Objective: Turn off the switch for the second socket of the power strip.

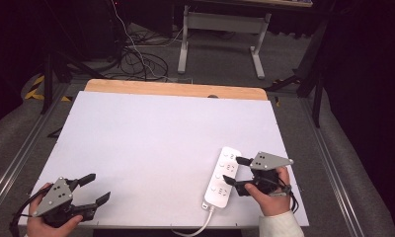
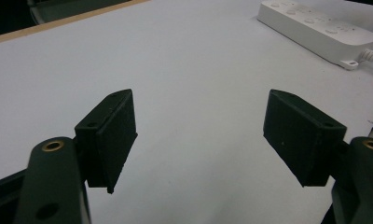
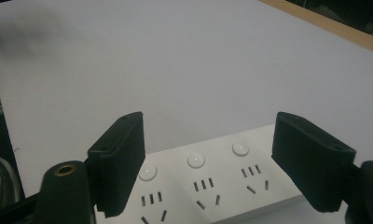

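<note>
My right gripper (image 1: 238,174) has its fingers (image 3: 120,158) spread wide and empty, straddling the power strip (image 1: 222,177) from above without touching it; in the right gripper view three sockets and their round buttons lie between the two pads. The strip sits at about four o'clock on the white tabletop (image 1: 151,138), lengthwise toward twelve, its cord (image 1: 198,229) trailing off the near edge at six. I judge it a stiff, light, smooth plastic bar, likely to slide, and the cord may tug. I would grip across its narrow width near the middle. My left gripper (image 1: 93,190), at seven o'clock, is also released, holding nothing, well apart from the strip.
</note>
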Demonstrator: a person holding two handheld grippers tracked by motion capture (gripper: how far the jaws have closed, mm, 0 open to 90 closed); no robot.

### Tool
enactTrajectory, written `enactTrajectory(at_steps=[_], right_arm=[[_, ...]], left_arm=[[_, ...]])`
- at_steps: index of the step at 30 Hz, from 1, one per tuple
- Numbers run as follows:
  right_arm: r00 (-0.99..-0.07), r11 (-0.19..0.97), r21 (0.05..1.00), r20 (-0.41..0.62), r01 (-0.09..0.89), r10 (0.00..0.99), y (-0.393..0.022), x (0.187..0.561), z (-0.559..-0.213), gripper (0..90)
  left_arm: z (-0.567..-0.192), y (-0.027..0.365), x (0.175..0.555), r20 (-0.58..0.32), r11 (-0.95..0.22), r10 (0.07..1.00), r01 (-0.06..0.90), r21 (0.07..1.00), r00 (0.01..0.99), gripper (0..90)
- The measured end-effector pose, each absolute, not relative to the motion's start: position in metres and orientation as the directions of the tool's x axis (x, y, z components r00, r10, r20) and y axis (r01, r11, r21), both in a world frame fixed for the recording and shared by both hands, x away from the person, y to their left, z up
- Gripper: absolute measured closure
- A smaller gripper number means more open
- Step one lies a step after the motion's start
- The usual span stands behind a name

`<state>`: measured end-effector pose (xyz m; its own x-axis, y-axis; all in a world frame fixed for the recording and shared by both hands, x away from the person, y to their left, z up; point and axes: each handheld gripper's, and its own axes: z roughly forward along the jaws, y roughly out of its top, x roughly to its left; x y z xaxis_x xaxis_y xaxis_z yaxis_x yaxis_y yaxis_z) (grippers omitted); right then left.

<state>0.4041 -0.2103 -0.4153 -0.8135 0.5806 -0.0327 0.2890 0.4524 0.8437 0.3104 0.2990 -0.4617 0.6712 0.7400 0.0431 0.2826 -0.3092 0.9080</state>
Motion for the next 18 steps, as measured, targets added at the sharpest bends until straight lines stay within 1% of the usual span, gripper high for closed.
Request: enactTrajectory(at_steps=[11, 18], right_arm=[[-0.824, 0.464, 0.838, -0.032, 0.286, 0.565, -0.195, 0.416, -0.413, 26.0], [-0.832, 0.461, 0.838, -0.015, 0.291, 0.554, -0.184, 0.425, -0.412, 28.1]], left_arm=[[-0.461, 0.298, 0.31, 0.045, -0.31, 0.74, 0.281, 0.908, 0.671, 26.4], [-0.462, 0.298, 0.31, 0.04, -0.307, 0.74, 0.284, 0.908, 0.671, 26.4]])
